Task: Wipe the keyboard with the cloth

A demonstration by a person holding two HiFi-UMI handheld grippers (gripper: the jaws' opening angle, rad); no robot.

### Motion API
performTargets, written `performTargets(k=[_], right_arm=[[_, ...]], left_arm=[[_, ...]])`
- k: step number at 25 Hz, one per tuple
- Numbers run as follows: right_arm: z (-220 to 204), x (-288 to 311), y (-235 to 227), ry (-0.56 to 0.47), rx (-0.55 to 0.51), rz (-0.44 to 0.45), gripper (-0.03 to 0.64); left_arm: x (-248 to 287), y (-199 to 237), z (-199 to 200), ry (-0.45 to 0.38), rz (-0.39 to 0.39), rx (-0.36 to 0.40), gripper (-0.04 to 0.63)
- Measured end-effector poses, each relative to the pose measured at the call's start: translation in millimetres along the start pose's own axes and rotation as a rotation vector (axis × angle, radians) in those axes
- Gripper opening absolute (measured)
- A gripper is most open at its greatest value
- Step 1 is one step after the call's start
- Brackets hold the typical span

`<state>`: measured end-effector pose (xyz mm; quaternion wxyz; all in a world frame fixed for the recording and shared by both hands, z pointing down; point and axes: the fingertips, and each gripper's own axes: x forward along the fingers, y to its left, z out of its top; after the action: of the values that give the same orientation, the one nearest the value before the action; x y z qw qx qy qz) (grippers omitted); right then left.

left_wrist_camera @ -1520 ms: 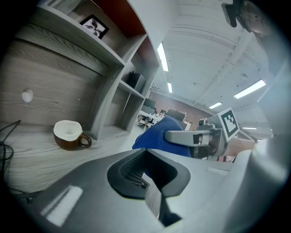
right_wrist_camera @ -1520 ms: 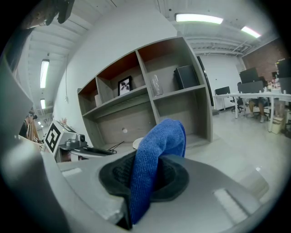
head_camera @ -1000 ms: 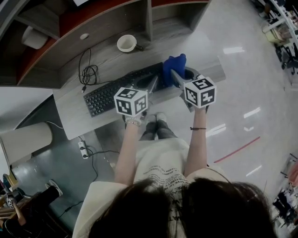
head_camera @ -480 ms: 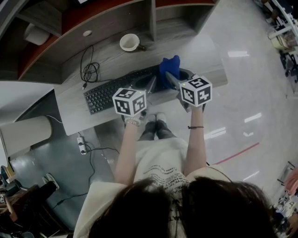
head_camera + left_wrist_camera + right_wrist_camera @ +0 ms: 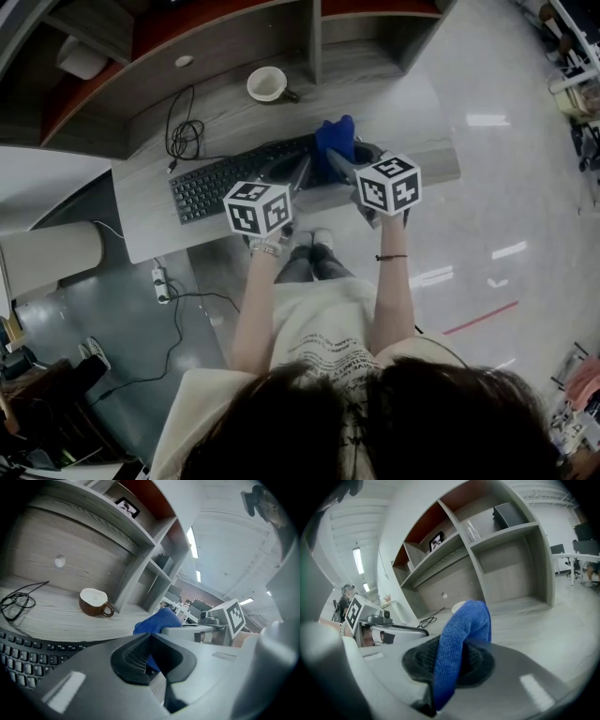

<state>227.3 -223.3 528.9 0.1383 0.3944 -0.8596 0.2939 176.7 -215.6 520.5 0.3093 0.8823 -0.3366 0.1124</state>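
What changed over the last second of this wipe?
The right hand-held gripper, shut on the blue cloth, slid slightly left over the right end of the keyboard. The left hand-held gripper stayed shut and empty beside it. The cup and cable did not move.

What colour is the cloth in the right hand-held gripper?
Blue. The cloth shows best in the right gripper view.

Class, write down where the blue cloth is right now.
Head view, centre: the blue cloth is clamped in the right gripper, at the right end of the keyboard.
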Motion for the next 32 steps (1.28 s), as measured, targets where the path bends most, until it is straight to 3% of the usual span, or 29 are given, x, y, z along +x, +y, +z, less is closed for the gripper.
performTargets(k=[14,32], right_arm=[[-1,8,6,0.013,-0.002,0.028,0.058],[-11,33,32,0.048,0.007,-0.037,0.058]], left_arm=[[-12,9,-3,-0.028,0.041,-0.025,0.003],[-40,31,-12,-0.03,-0.005,-0.05,0.003]])
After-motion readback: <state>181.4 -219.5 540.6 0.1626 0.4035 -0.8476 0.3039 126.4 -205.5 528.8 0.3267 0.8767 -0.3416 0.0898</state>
